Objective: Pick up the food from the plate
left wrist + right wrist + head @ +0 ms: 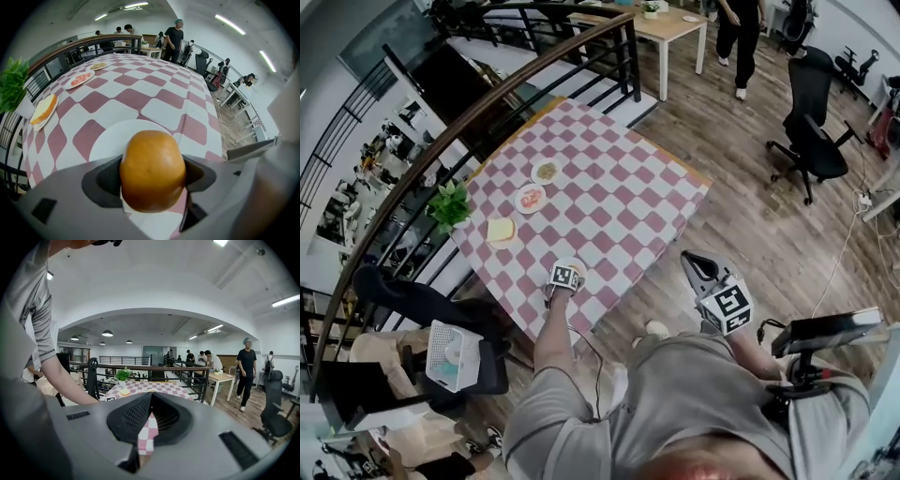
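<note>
A bun [152, 171] is clamped in the left gripper [565, 274], to be lifted off its plate [105, 140]; the right gripper [147, 416] is closed, empty.

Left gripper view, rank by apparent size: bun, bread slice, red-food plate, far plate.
1. bun, inflated by nearness to the camera
2-3. bread slice and red-food plate, look alike
4. far plate, smallest

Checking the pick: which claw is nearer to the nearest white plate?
Left. The left claw grips a bun over the plate; the right claw hangs off the table, above the floor.
</note>
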Motion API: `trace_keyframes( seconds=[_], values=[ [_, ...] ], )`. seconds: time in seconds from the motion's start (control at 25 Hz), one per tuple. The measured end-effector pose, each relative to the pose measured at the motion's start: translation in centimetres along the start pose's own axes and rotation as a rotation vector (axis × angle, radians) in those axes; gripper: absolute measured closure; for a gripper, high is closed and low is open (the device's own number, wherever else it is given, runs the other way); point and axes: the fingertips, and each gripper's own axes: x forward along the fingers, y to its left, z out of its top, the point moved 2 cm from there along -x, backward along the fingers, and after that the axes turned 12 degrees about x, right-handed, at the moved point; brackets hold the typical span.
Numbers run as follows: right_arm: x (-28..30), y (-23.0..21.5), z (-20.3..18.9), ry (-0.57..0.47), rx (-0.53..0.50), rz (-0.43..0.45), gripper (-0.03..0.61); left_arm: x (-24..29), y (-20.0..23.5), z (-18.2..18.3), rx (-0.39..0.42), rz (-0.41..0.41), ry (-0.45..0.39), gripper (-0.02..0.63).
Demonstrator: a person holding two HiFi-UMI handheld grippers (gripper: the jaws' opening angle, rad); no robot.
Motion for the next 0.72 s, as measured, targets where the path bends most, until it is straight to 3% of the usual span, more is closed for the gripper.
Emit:
trace_keyframes(
  seconds=[0.24, 0.48, 0.72],
  values=[
    [1.2, 1.2, -0.3, 0.019, -0.006, 0.072, 0.565, -1.9, -0.4, 0.4, -0.081, 0.062, -0.093, 0.245],
    [4.1, 2.7, 0.0, 0.05, -0.023, 0.159, 0.565, -7.8, -0.2, 3.3, -0.14, 0.161, -0.306, 0.245],
    [8.0, 5.6, 0.1, 0.101, -0.077, 0.286, 0.565, -17.1, -0.7, 4.9, -0.162, 0.304, -0.546, 0.245]
  ],
)
